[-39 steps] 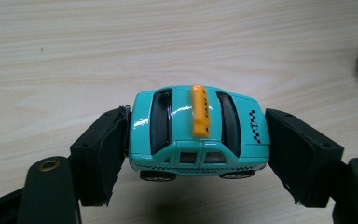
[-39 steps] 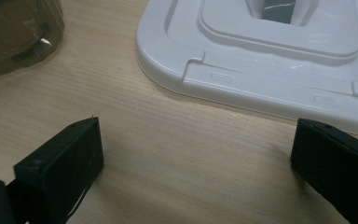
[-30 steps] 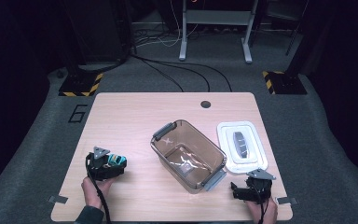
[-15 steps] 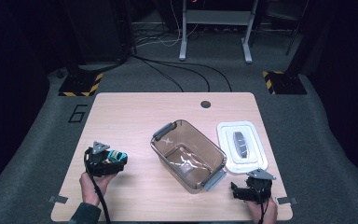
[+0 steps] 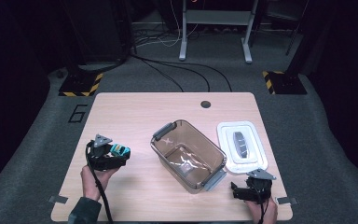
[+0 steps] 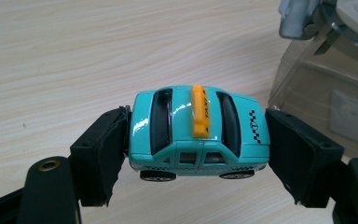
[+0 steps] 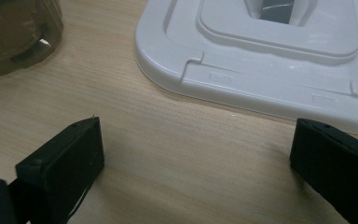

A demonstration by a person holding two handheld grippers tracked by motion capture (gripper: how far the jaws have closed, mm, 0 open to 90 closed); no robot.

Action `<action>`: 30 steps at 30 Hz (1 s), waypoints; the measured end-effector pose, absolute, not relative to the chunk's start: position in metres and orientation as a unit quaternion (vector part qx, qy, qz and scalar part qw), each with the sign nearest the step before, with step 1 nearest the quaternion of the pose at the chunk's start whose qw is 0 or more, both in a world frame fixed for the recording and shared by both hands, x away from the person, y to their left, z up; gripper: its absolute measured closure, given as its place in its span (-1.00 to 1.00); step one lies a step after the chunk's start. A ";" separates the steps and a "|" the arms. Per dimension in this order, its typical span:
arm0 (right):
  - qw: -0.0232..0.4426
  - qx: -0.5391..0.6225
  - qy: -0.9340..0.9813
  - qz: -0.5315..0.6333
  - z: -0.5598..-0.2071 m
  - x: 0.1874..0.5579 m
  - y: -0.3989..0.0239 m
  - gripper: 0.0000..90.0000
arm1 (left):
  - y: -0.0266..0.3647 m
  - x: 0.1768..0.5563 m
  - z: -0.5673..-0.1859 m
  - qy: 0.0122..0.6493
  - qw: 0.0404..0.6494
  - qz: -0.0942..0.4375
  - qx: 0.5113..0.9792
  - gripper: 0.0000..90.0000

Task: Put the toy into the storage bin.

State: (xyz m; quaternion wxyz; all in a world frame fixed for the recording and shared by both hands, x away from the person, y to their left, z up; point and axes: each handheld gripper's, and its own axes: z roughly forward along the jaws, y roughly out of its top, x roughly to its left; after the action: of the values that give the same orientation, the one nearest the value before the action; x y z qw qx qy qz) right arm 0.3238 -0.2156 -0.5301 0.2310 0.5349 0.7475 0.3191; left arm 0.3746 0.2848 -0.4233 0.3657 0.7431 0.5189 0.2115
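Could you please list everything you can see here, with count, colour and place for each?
toy taxi: one, turquoise with an orange roof sign, clamped between the left gripper's pads above the table's left side
container: one, clear brownish plastic with grey latches, open, table centre
lid: one, white with a grey handle, flat on the table right of the container
table: one, light wood, with a dark round hole near its far edge
cables: several, black, on the grey floor beyond the table
left gripper: one, black, shut on the toy taxi
right gripper: one, black, jaws open, near the lid's edge
hands: two, at the table's near edge
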 end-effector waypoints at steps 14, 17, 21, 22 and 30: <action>0.230 0.534 0.748 0.320 -0.530 0.324 -0.216 -0.94 | 0.273 0.388 -0.398 0.502 0.367 0.213 0.753 -0.46; 0.231 0.534 0.748 0.320 -0.530 0.324 -0.216 -0.94 | 0.270 0.391 -0.395 0.496 0.363 0.211 0.760 -0.46; 0.231 0.534 0.748 0.320 -0.530 0.324 -0.216 -0.94 | 0.266 0.393 -0.389 0.491 0.361 0.210 0.765 -0.46; 0.230 0.534 0.748 0.320 -0.530 0.324 -0.216 -0.94 | 0.265 0.395 -0.387 0.487 0.360 0.211 0.768 -0.46; 0.230 0.534 0.748 0.320 -0.530 0.324 -0.216 -0.94 | 0.255 0.403 -0.377 0.477 0.362 0.205 0.774 -0.46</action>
State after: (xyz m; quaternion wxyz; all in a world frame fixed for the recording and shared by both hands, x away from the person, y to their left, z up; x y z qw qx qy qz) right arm 0.3237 -0.2156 -0.5300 0.2305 0.5335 0.7483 0.3198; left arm 0.4029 0.2551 -0.3768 0.3624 0.7742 0.4768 0.2047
